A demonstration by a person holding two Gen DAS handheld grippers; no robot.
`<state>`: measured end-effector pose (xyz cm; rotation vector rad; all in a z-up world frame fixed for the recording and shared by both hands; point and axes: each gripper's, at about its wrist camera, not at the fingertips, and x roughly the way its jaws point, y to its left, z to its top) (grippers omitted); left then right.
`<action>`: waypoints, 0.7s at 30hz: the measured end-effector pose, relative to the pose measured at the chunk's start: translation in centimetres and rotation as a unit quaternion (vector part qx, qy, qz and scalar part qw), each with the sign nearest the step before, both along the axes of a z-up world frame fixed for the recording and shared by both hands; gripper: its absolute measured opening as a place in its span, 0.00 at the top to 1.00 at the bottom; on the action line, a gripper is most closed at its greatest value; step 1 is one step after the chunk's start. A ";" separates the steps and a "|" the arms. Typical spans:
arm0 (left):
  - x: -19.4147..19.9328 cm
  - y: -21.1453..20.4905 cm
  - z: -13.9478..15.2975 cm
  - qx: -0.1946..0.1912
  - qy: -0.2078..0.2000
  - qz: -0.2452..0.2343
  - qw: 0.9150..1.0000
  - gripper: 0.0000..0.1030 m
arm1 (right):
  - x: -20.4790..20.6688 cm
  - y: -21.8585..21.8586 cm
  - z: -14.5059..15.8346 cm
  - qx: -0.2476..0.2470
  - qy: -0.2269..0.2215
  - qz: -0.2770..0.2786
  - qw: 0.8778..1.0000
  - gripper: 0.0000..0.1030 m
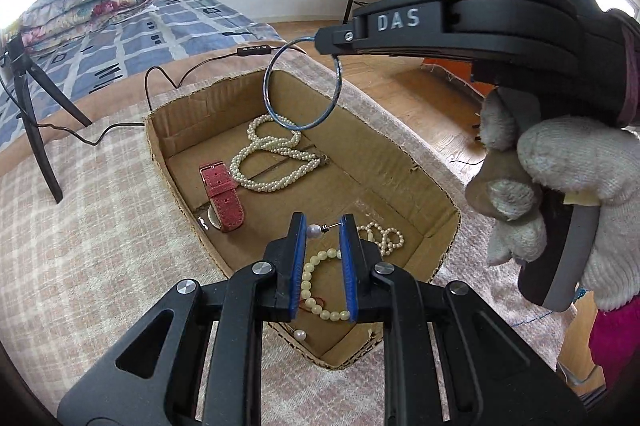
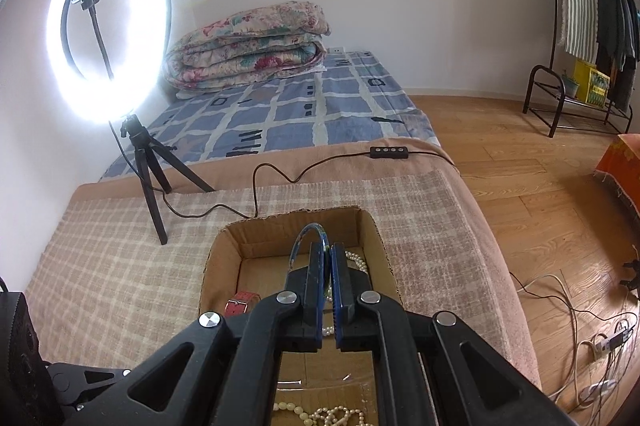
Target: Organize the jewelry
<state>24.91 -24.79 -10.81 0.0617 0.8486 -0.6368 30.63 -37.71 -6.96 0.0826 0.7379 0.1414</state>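
Observation:
An open cardboard box lies on the plaid blanket and holds a pearl necklace, a red watch strap, a cream bead bracelet and a small pearl bracelet. My left gripper hovers over the box's near end, shut on a pearl stud earring held across its tips. My right gripper is shut on a thin blue bangle, above the box. In the left wrist view the bangle hangs from the right gripper over the box's far end.
A lit ring light on a black tripod stands on the blanket left of the box, its cable and remote trailing behind the box. A folded floral quilt lies on the bed. A clothes rack and floor cables lie to the right.

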 end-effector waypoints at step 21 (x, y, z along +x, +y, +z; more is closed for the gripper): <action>-0.2 0.2 0.8 0.010 -0.016 0.029 0.999 0.28 | -0.7 0.3 1.5 -0.018 -0.047 -0.030 0.998 0.00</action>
